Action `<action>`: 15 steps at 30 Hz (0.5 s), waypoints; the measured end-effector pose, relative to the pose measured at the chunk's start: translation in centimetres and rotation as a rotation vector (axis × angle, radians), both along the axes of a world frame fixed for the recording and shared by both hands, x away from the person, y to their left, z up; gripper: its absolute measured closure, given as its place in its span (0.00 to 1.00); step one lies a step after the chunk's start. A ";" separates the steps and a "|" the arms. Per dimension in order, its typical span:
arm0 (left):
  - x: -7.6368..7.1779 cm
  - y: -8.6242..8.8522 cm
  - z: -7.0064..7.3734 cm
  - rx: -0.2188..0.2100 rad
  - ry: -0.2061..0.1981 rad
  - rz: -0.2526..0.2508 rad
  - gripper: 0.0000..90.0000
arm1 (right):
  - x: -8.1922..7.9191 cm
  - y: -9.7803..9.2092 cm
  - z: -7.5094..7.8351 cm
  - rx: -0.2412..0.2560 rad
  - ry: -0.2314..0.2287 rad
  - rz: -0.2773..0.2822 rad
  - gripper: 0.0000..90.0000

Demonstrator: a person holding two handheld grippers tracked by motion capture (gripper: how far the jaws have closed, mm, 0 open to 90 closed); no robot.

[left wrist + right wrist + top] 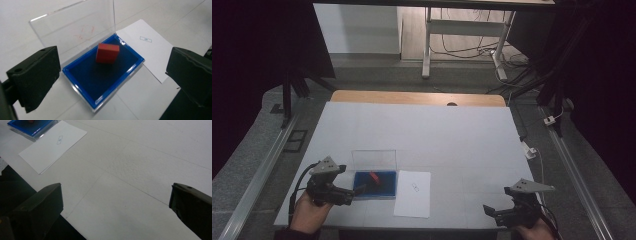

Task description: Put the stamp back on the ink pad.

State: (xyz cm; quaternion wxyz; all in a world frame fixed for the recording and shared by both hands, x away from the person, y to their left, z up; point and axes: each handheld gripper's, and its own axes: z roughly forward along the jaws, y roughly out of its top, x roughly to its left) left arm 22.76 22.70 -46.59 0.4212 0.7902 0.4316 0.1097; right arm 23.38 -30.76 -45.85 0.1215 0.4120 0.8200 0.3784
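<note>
A shallow blue box point(384, 189) point(105, 85) lies near the table's front left, its clear lid point(373, 160) point(75, 27) standing up behind it. Inside, a small red block point(374, 176) point(107, 53) stands tilted on the blue lining. My left gripper point(360, 190) point(115, 82) is open just left of the box, jaws wide apart and nothing between them. A white paper sheet point(413, 194) point(150, 47) point(53, 146) with a small printed mark lies right of the box. My right gripper point(490, 212) point(116, 212) is open at the front right, over bare table.
The white table top point(422, 130) ends at a wooden strip point(417, 97) along the far edge. Metal rails point(577, 170) run along both sides of the table. A desk frame and cables point(472, 47) stand on the floor beyond.
</note>
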 end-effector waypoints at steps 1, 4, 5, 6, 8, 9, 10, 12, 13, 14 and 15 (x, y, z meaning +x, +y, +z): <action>-0.2 0.2 0.0 -0.001 -0.001 0.004 0.00 | 0.0 0.0 0.0 0.003 0.000 -0.001 0.00; -1.0 0.8 -0.2 -0.008 0.004 0.014 0.00 | 0.0 -0.1 0.0 0.005 0.000 0.000 0.00; -1.3 0.9 -0.3 -0.008 0.006 0.020 0.00 | 0.0 -0.1 0.0 0.005 -0.001 0.000 0.00; -1.6 1.1 -0.4 -0.007 0.007 0.024 0.00 | 0.0 -0.1 0.0 0.005 0.000 -0.001 0.00; -2.2 1.5 -0.5 -0.004 0.007 0.035 0.00 | 0.0 0.0 0.0 0.004 0.000 -0.001 0.00; -2.4 1.7 -0.6 -0.003 0.007 0.040 0.00 | 0.0 0.0 0.0 0.003 -0.001 -0.001 0.00; -2.7 1.9 -0.6 -0.001 0.007 0.044 0.00 | 0.0 0.0 0.0 0.003 -0.001 -0.001 0.00; -3.1 2.3 -0.7 -0.002 0.003 0.054 0.00 | 0.0 0.0 0.0 0.003 -0.001 -0.002 0.00; -3.3 2.4 -0.8 -0.003 0.003 0.058 0.00 | 0.0 0.0 0.0 0.002 -0.001 -0.002 0.00; -3.6 2.6 -0.9 0.003 0.002 0.065 0.00 | 0.0 0.0 0.0 0.002 0.000 -0.003 0.00; -3.7 2.6 -0.9 0.011 0.002 0.069 0.00 | 0.0 0.0 0.0 0.001 0.001 -0.003 0.00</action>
